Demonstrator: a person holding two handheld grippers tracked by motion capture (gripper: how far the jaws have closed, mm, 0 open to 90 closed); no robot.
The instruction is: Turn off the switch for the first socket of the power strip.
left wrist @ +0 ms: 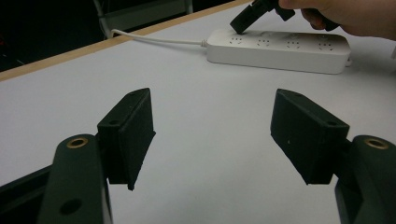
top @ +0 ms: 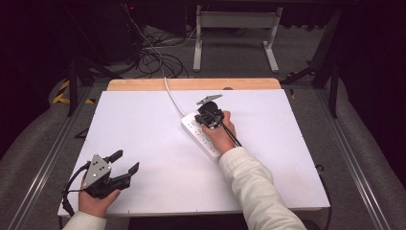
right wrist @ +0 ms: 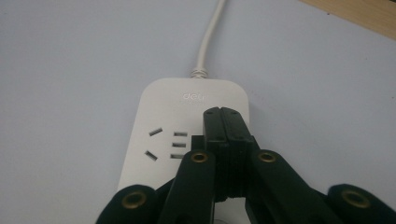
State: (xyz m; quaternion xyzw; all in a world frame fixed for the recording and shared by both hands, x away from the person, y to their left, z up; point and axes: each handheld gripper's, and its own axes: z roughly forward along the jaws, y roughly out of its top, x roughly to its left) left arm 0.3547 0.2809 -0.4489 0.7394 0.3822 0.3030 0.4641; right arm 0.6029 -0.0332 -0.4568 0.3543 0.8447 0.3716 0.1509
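A: Right hand-held gripper (top: 209,116) — jaws pressed together, nothing between them, tips down on the far end of the white power strip (top: 207,135), beside the first socket group. Touching or just above, cannot tell.

B: Strip's lie?

A: Long axis runs diagonally on the surface (top: 143,124), cord (top: 173,97) leaving the far end toward the back edge. Right hand sits over it.

B: Left hand-held gripper (top: 125,167)?

A: Jaws apart, empty, at the near-left corner, well apart from the strip. Right is nearer. No containers.
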